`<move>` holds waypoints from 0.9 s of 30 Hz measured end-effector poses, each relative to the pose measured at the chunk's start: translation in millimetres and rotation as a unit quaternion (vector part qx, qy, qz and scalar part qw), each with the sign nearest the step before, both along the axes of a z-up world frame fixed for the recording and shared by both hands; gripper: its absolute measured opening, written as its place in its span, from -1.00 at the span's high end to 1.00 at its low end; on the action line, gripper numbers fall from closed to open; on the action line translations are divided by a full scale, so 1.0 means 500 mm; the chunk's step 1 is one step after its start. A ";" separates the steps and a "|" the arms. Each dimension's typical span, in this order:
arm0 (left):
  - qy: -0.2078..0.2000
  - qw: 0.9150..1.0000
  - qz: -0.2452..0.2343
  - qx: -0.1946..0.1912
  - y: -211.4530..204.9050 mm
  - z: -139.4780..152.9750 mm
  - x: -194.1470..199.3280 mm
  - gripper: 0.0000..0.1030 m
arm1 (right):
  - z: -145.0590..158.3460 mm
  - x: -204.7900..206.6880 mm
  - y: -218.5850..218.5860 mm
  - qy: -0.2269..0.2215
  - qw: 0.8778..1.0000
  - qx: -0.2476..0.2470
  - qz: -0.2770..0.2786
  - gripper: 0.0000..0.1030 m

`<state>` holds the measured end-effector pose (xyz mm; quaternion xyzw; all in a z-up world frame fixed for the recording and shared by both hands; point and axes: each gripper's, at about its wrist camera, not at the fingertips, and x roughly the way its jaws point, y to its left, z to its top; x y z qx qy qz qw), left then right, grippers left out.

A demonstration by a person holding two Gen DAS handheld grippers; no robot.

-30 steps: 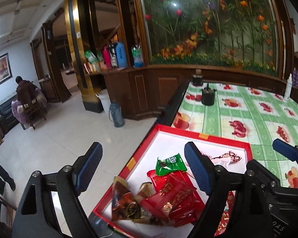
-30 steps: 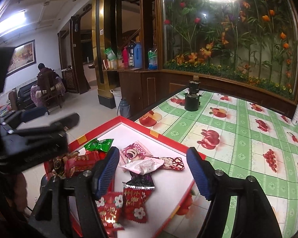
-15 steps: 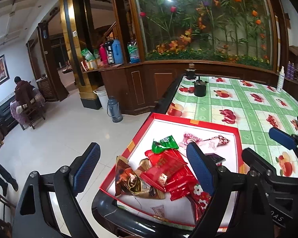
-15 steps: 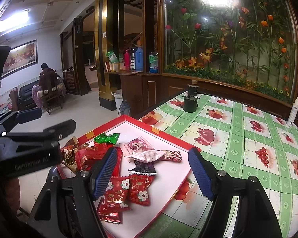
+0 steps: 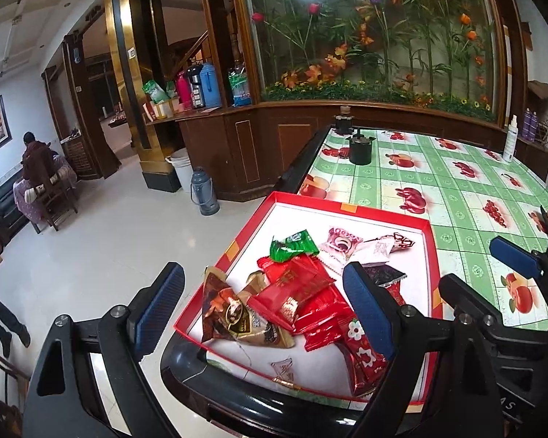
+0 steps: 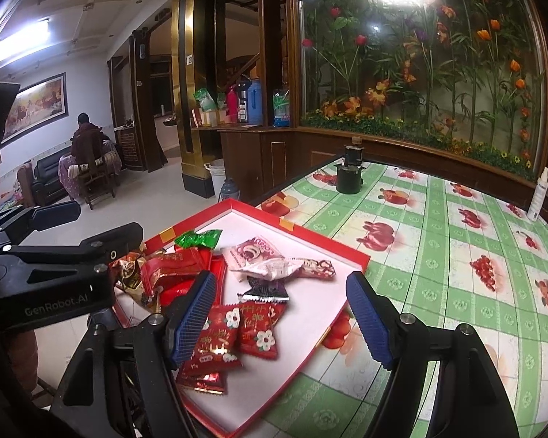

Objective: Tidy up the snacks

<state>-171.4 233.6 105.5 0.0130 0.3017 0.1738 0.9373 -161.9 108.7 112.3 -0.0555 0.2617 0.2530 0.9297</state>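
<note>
Both my grippers, left [image 5: 263, 306] and right [image 6: 279, 315], hover spread, empty; wrapped snacks [image 6: 237, 288] heaped inside red tray [image 6: 347, 253], corralled.

Wrapped snacks lie jumbled in a shallow red-rimmed tray [image 5: 350, 207] with a white floor, set at the near left corner of the worktop: a green packet [image 5: 292, 246] and pink packet [image 5: 341, 242] at the far side, red packets [image 5: 303, 292] heaped centrally, brown wrappers [image 5: 233, 314] at left.
</note>
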 end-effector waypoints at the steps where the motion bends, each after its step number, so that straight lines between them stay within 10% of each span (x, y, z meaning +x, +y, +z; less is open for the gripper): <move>1: 0.000 1.000 0.003 -0.001 0.002 -0.001 -0.004 -0.73 | -0.002 -0.005 0.000 -0.001 1.000 -0.001 -0.001 -0.46; 27: 0.007 0.999 0.029 -0.018 0.021 0.002 -0.107 -0.73 | 0.016 -0.114 0.021 -0.013 1.000 0.004 0.028 -0.46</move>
